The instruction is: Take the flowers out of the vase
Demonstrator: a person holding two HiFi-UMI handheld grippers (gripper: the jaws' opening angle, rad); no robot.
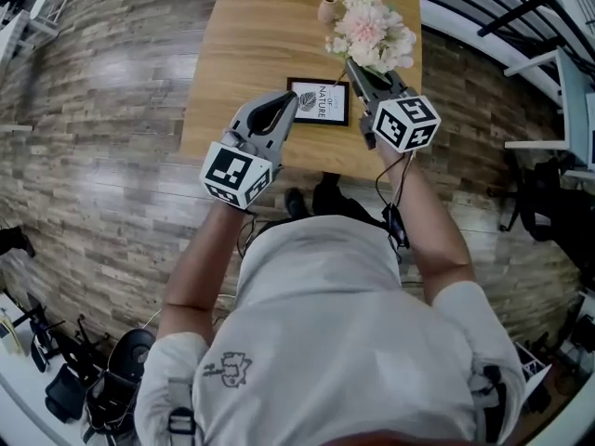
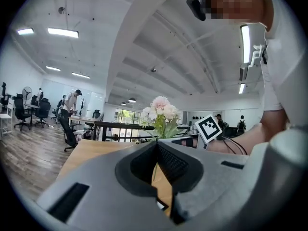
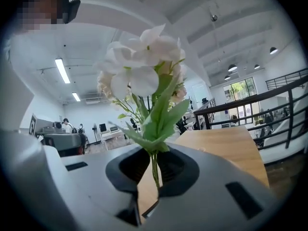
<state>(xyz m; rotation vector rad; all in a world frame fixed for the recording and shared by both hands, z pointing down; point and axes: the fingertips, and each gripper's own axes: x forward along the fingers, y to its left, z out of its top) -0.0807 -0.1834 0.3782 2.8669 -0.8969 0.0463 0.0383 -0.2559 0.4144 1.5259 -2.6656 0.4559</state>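
My right gripper (image 1: 359, 71) is shut on the thin green stems (image 3: 154, 170) of a bunch of pink and white flowers (image 1: 372, 28), held in the air over the wooden table (image 1: 251, 35). The blooms (image 3: 137, 73) rise just past its jaws. A small beige vase (image 1: 327, 7) stands upright at the far side of the table, left of the flowers and apart from them. My left gripper (image 1: 289, 102) hovers near the table's front edge, its jaws together with nothing between them. From the left gripper view the flowers (image 2: 161, 112) and the right gripper's marker cube (image 2: 209, 128) lie ahead.
A black-framed print (image 1: 319, 100) lies flat on the table between the two grippers. The table's near edge is just in front of the person's body. Wood-plank floor surrounds it; black railing and white desks (image 1: 548, 72) stand to the right, chairs at the lower left.
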